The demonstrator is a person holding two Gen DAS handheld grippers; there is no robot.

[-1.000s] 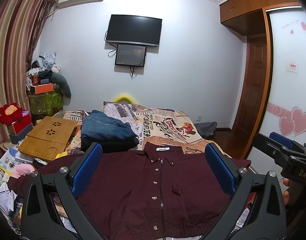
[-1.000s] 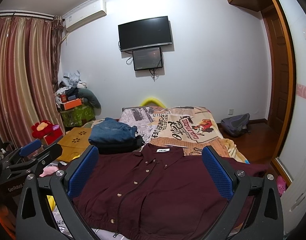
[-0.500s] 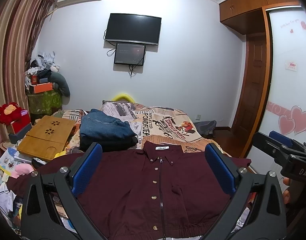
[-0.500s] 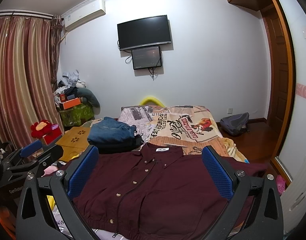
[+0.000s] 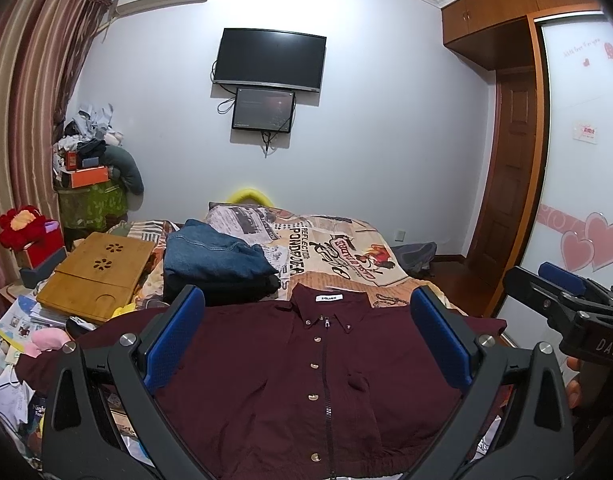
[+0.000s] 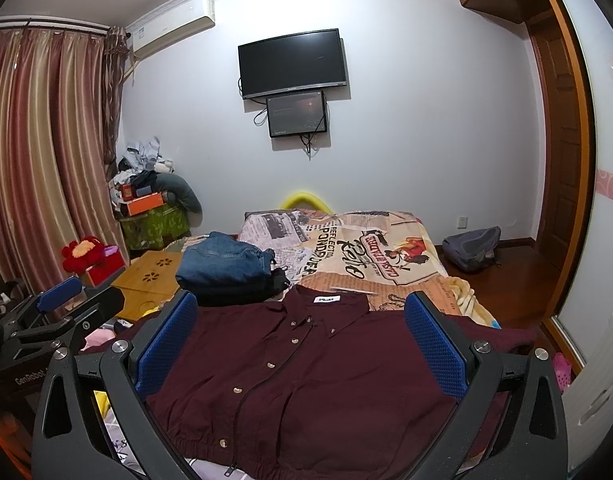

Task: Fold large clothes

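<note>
A dark maroon jacket (image 5: 266,376) with buttons and a zip lies flat and face up on the bed, collar away from me, sleeves spread to both sides; it also shows in the right wrist view (image 6: 330,376). My left gripper (image 5: 306,340) is open and empty, held above the jacket's lower half. My right gripper (image 6: 300,344) is open and empty too, above the same jacket. Each gripper shows at the edge of the other's view: the right one (image 5: 562,300) and the left one (image 6: 58,316).
A folded stack of jeans and dark clothes (image 5: 214,264) sits on the printed bedspread (image 5: 338,248) behind the collar. A wooden lap tray (image 5: 98,272) and clutter lie at the left. A grey backpack (image 6: 472,248) lies on the floor by the door.
Both views have shifted very slightly; the jacket lies as before and both grippers stay open.
</note>
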